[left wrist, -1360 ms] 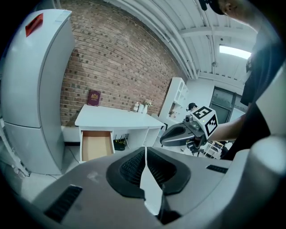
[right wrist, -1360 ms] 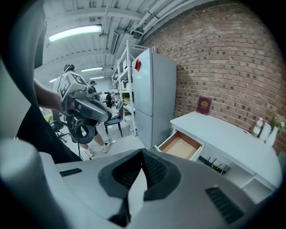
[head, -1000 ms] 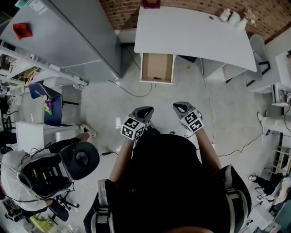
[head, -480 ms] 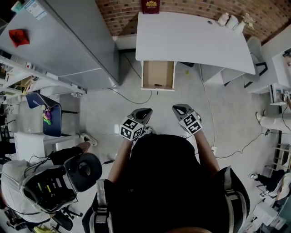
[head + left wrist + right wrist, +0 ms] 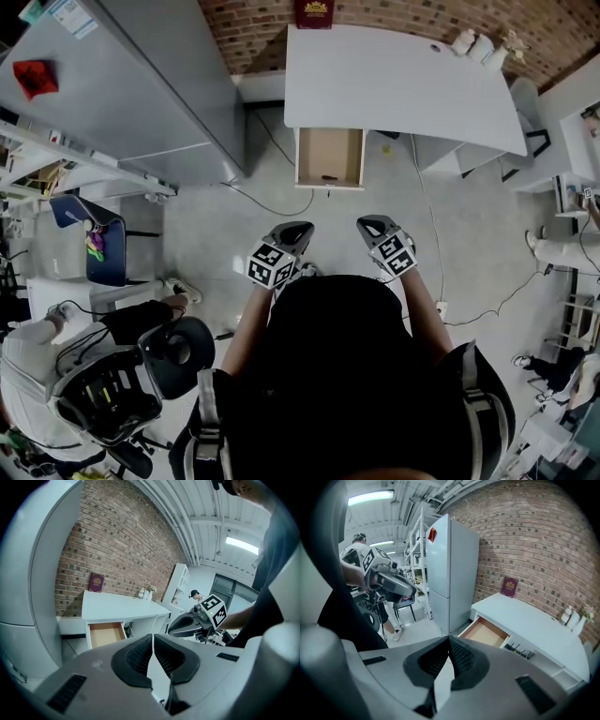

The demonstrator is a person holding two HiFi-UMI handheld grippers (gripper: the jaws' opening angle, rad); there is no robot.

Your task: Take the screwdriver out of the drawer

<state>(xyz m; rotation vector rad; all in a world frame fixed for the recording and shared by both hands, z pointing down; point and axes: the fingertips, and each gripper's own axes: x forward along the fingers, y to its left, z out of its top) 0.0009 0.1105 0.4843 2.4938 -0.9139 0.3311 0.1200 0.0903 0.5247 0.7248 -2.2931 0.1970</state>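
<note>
Both grippers shut and empty, well short of the open drawer.
Left gripper (image 5: 298, 229) and right gripper (image 5: 372, 223) held side by side, each with its 2 jaws pressed together at the tips on nothing. Straight ahead of both, well apart: drawer (image 5: 329, 150) pulled out of white desk (image 5: 394, 80), screwdriver (image 5: 326, 177) seen only as a small dark shape at the edge nearest the grippers. Farther beyond, dark red book (image 5: 316, 12), gold print too small to read.
</note>
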